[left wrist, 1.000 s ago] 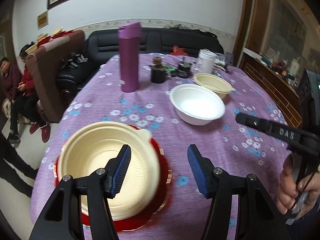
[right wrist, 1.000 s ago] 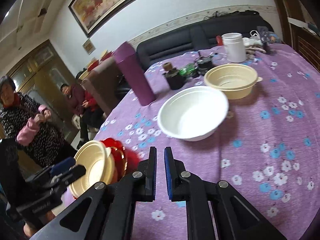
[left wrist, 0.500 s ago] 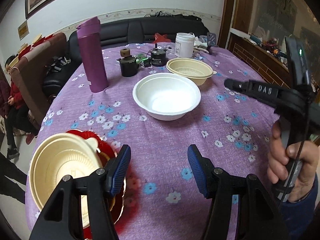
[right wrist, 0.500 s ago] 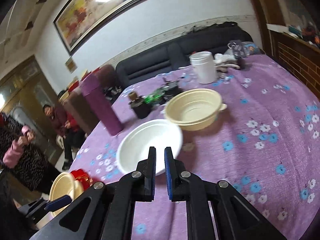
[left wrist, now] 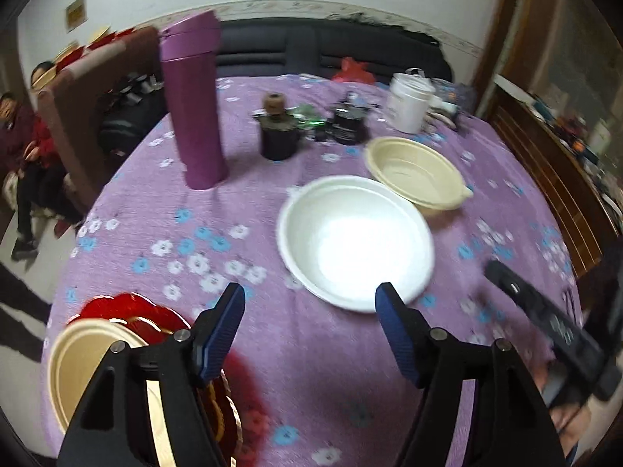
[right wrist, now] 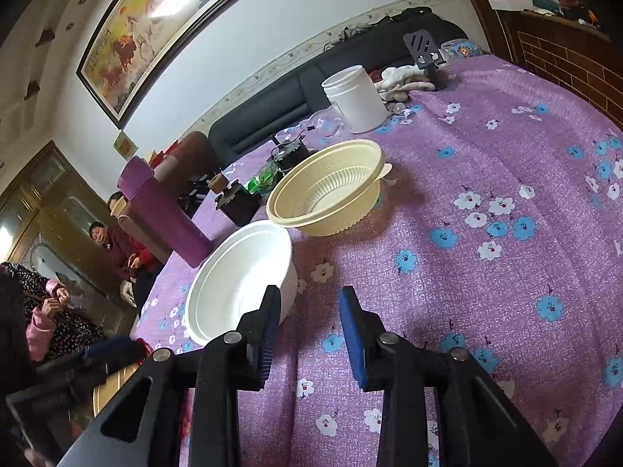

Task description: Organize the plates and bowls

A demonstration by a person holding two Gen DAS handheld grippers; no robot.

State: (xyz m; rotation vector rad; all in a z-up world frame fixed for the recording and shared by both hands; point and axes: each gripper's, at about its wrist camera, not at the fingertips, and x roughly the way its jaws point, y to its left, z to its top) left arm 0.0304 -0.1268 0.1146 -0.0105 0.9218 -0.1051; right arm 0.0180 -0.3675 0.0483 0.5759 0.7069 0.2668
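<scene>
A white bowl [left wrist: 356,241] [right wrist: 239,276] sits mid-table on the purple flowered cloth, with a cream bowl [left wrist: 416,171] [right wrist: 327,188] just behind it. At the near left a second cream bowl [left wrist: 83,366] rests on a red plate [left wrist: 128,309]. My left gripper [left wrist: 310,301] hovers before the white bowl's near rim, its jaws opening with nothing between them. My right gripper [right wrist: 309,305] is just right of the white bowl, its jaws opening and empty, the left fingertip [right wrist: 271,303] close to the bowl's rim. The right gripper's body [left wrist: 545,323] shows in the left wrist view.
A tall purple flask [left wrist: 194,105] [right wrist: 163,214], a dark jar [left wrist: 277,132], a black pot [left wrist: 346,124] and a white tub [left wrist: 409,103] [right wrist: 356,99] stand at the back. People sit at the left [right wrist: 117,245]. A wooden cabinet [left wrist: 553,163] flanks the table's right edge.
Both grippers have moved toward the white bowl, away from the cream bowl on the red plate. The right jaws, shut before, now stand apart; the left jaws are wider.
</scene>
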